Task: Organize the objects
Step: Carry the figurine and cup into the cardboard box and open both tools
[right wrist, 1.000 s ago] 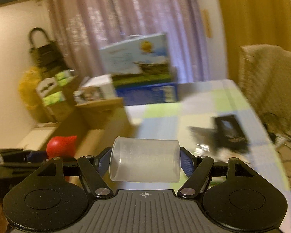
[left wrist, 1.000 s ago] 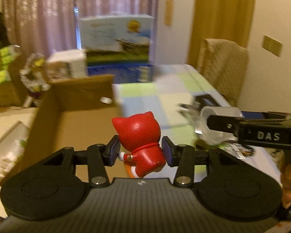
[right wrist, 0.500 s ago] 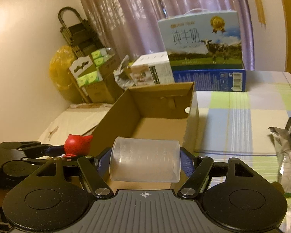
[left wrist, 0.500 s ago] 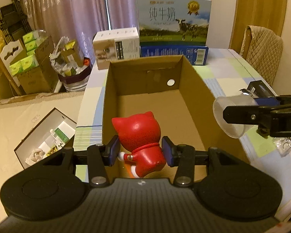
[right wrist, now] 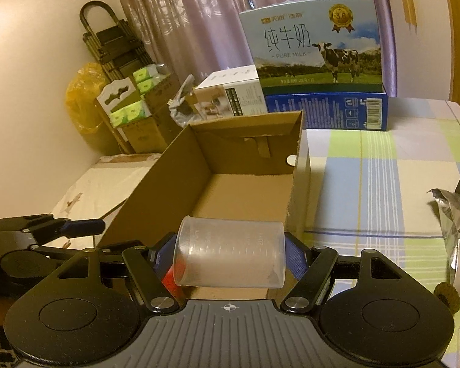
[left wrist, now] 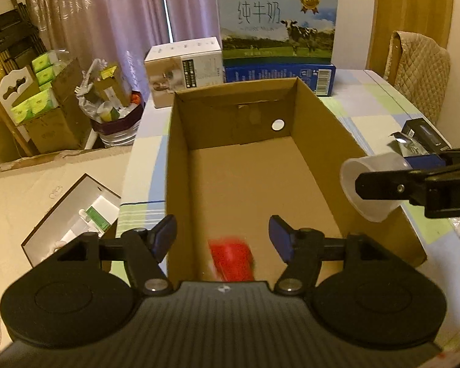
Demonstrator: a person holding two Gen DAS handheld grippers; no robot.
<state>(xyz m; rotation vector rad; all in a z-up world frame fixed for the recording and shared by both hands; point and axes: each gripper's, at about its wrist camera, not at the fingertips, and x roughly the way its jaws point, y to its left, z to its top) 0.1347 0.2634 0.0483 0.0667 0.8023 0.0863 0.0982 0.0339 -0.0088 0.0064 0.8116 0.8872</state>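
Observation:
An open cardboard box lies on the checked tablecloth. My left gripper hangs open over its near end. Below it the red cat figurine shows as a blur inside the box, free of the fingers; a red patch of it appears in the right wrist view. My right gripper is shut on a clear plastic measuring cup held sideways above the box's right wall.
A pure-milk carton on a blue box and a white product box stand behind the cardboard box. A black box and foil pouch lie at the table's right. A chair, floor cartons and a rubbish bag surround the table.
My left gripper opened and let go of the red figurine, which dropped into the box. Both grippers swung left over the box; the right one still holds the cup.

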